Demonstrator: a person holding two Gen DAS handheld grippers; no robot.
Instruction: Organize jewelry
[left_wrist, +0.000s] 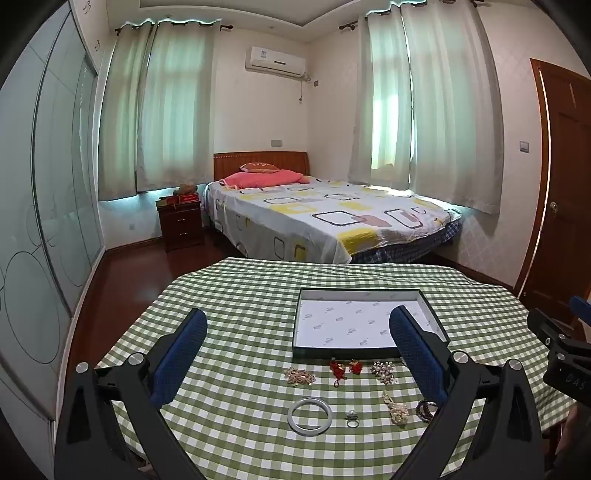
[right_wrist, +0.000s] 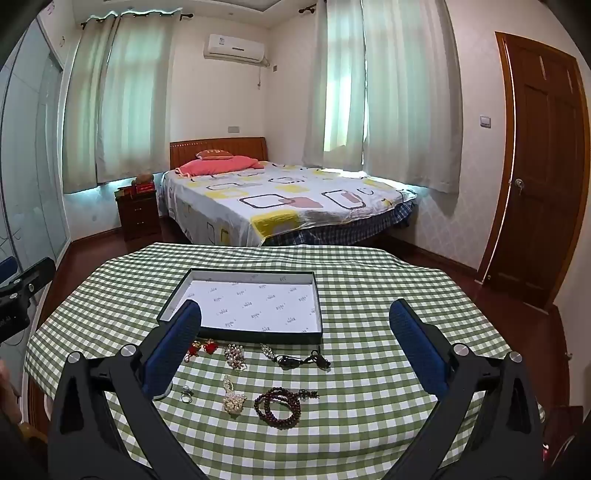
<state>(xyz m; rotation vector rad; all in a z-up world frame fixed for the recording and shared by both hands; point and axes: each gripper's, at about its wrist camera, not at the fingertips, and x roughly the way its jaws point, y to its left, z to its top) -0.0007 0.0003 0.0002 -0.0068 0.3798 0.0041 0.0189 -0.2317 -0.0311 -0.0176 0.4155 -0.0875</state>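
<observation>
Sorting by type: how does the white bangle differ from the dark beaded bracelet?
The white bangle is one smooth, rigid, pale ring; the dark beaded bracelet is a coiled strand of many small reddish-brown beads. The bangle lies toward the left, the bracelet toward the right. Both lie flat on the checked tablecloth, outside the box.

Jewelry (right_wrist: 236, 373) on table (right_wrist: 369, 295), before box (right_wrist: 314, 295).

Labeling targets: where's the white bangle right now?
Left wrist view: white bangle lies flat on the checked tablecloth, front row, just left of the silver ring.
</observation>
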